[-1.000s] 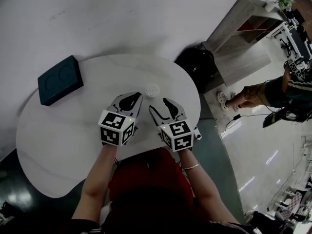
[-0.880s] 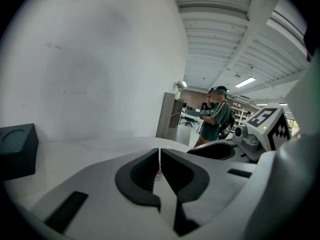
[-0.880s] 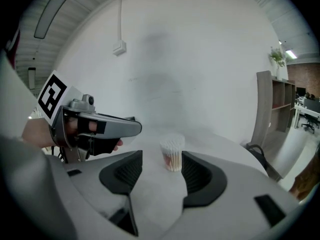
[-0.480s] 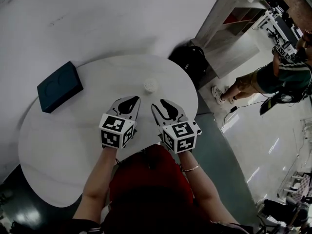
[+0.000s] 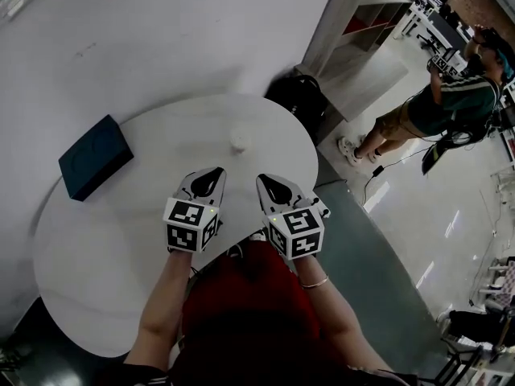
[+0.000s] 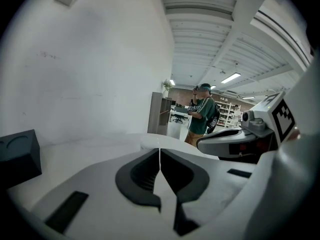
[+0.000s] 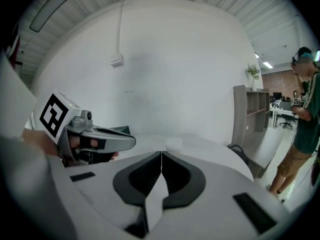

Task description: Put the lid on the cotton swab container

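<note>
The table (image 5: 121, 240) top is smooth, matt white, and the cotton swab container (image 5: 238, 140) on it looks like white plastic. The left gripper (image 6: 159, 150) and right gripper (image 7: 161, 154) have smooth, matt white plastic shells with black ribbed pads (image 6: 142, 176). The floor (image 5: 418, 248) at right is glossy, and the dark box (image 5: 94, 157) at far left is matt.

The left gripper (image 5: 215, 172) and right gripper (image 5: 262, 178) are matched units. Each has a white moulded shell tapering to a point, with black recessed pads (image 7: 142, 176) lining the jaw faces. Black rectangular slots (image 7: 250, 211) mark the upper shell surface. Each unit carries a white marker cube (image 5: 191, 225) at the rear, printed with black square codes on every visible face. The operator wears a red top (image 5: 241, 296). A thin bracelet (image 5: 315, 281) encircles the right wrist.
</note>
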### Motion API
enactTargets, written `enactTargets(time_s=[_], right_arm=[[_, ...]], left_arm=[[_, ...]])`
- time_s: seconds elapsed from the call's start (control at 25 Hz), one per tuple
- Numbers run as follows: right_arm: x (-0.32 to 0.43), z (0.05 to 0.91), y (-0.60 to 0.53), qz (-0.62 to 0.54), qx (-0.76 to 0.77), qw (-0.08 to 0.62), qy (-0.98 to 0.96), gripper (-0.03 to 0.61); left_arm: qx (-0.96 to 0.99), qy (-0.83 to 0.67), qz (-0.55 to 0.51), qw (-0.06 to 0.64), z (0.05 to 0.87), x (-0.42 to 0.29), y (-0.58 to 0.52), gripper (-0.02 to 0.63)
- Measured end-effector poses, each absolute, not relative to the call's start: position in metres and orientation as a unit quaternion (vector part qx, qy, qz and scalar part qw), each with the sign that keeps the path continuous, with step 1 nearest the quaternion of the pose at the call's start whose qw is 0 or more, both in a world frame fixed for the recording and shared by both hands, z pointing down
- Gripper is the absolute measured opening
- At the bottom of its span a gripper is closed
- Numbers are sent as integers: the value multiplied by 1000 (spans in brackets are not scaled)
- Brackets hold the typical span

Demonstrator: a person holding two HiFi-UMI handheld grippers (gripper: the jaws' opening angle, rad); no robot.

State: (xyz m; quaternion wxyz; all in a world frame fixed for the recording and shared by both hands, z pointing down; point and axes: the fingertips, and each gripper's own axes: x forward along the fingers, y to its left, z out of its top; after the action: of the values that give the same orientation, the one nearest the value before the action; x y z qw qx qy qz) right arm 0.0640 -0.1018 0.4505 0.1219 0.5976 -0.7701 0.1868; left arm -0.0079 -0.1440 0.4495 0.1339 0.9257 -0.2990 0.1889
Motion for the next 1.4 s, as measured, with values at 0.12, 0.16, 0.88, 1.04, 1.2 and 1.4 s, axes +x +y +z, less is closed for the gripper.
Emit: enactTargets(time_s=[0.12,0.16,0.88,1.04,1.2,1.4], right_arm=[[66,449,-91,182,607,127,-763,15],[66,448,-88,185,609,127,-761,15],[77,435,-39,189,641,119,-734,14],[76,437,-34,193,637,119,-737,14],[76,437,-24,187,631,128,-742,14],[74,431,-5,181,626,124,-748,14]], left_arm=[[928,-295,191,126,448,-8,-136,25],[928,-294,191,125,446,-9,-134,25],[926,-299,195,120,446,-17,-102,25],[925,-304,197,118,446,-16,-99,25],[922,-314,195,117,445,-18,-93,25],[916,-333,191,116,438,-26,-77,25]])
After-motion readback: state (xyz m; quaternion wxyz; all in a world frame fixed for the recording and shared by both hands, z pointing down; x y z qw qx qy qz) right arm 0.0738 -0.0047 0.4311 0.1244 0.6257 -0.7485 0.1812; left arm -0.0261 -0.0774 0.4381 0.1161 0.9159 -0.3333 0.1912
